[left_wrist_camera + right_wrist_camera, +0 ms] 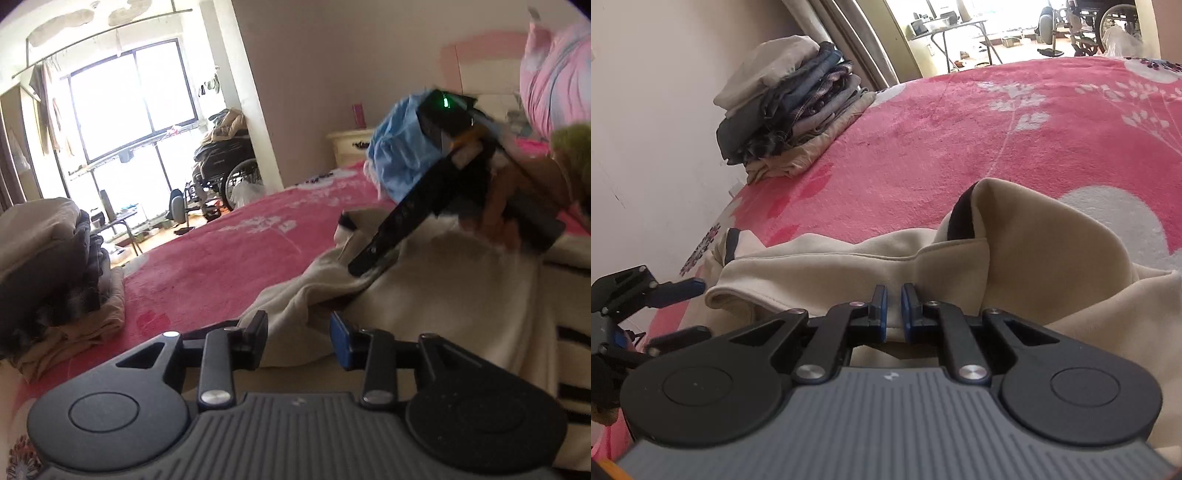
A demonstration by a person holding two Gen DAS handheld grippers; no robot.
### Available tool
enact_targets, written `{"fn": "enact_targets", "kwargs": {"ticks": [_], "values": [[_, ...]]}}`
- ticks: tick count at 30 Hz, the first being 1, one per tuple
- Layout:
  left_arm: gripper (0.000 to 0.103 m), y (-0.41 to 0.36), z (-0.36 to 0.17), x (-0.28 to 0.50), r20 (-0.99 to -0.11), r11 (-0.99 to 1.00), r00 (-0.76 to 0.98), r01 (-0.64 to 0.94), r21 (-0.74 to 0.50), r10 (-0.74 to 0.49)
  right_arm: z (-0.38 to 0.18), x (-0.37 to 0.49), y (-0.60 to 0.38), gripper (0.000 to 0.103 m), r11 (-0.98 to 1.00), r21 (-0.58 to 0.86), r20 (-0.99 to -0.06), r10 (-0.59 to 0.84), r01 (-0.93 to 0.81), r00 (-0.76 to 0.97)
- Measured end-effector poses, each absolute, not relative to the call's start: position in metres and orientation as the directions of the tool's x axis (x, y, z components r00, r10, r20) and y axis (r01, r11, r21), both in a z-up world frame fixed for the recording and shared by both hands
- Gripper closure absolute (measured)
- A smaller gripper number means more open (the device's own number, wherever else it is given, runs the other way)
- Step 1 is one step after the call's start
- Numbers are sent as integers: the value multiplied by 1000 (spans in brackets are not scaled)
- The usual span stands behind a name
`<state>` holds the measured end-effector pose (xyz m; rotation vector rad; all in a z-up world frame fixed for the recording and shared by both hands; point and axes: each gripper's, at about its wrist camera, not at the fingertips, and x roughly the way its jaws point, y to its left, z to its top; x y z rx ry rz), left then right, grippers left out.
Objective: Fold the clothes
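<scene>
The pink plush blanket with white flower prints [960, 122] covers the bed and fills most of both views; every place here is given from it. On its near part lies the cream sweatshirt with dark trim bands [1015, 251], rumpled, its sleeve running along the blanket's near edge and a raised fold with a black band standing up just beyond the grippers. At the blanket's far left corner, against the pale wall, sits the stack of folded clothes in beige, grey and dark blue [790, 107], a cream piece on top and a tan one at the bottom. Past the blanket's far edge a wheelchair [221, 173] heaped with clothes stands before the bright window.

The right gripper [894, 310] sits low over the sweatshirt — its blue-padded fingers are almost together, and cream cloth fills the narrow gap between them, so it has the fabric pinched. In the left wrist view this gripper angles down onto the cream cloth, a hand [517, 206] wrapped around its handle.

The left gripper [299, 339] hovers at the sweatshirt's edge on the blanket's near side. Its fingers stand partly apart; cloth lies behind the gap, but neither pad presses on it.
</scene>
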<state>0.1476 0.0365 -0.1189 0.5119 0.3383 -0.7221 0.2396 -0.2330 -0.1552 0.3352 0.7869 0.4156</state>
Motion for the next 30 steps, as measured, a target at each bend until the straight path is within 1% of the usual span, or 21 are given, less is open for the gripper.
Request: {"fn": "enact_targets", "kwargs": {"ticks": [3,4,5,12,15,18,19,20,21,23,24,28,30], "values": [[58,21,-138,154,-489,511,717,697,503,-498,-154,241,-235,95,866,446,-607,479,-227,634],[58,18,-142,156,-490,480,719,694,536,-493,-154,241,-235,95,865,448,-606,479,-225,635],[55,16,-147,158,-491,450,721,691,566,-489,-153,241,-235,95,864,450,-604,479,-224,636],[46,4,-154,162,-521,229,687,690,687,-507,-153,241,-237,95,861,457,-602,484,-223,635],[44,-3,-161,167,-532,148,681,674,723,-503,-153,242,-237,95,862,456,-605,484,-224,633],[44,-9,-168,168,-527,109,685,655,747,-503,-153,243,-236,95,863,451,-608,482,-225,631],[45,-12,-169,168,-520,111,690,649,753,-504,-152,242,-237,95,864,451,-608,482,-225,631],[51,-14,-171,168,-512,114,694,643,758,-505,-152,242,-237,95,864,451,-608,481,-225,632],[66,-16,-172,168,-505,117,699,636,763,-507,-152,242,-237,95,864,450,-607,481,-225,633],[78,-21,-173,170,-482,152,715,624,766,-507,-152,242,-237,95,866,446,-606,477,-225,636],[82,-23,-172,174,-455,193,734,610,768,-504,-152,242,-237,95,869,442,-606,474,-225,639],[86,-39,-175,191,-304,327,832,479,815,-464,-147,248,-238,95,872,435,-593,465,-224,657],[86,-46,-192,193,-239,295,860,397,869,-451,-145,252,-239,94,871,440,-587,463,-218,664]]}}
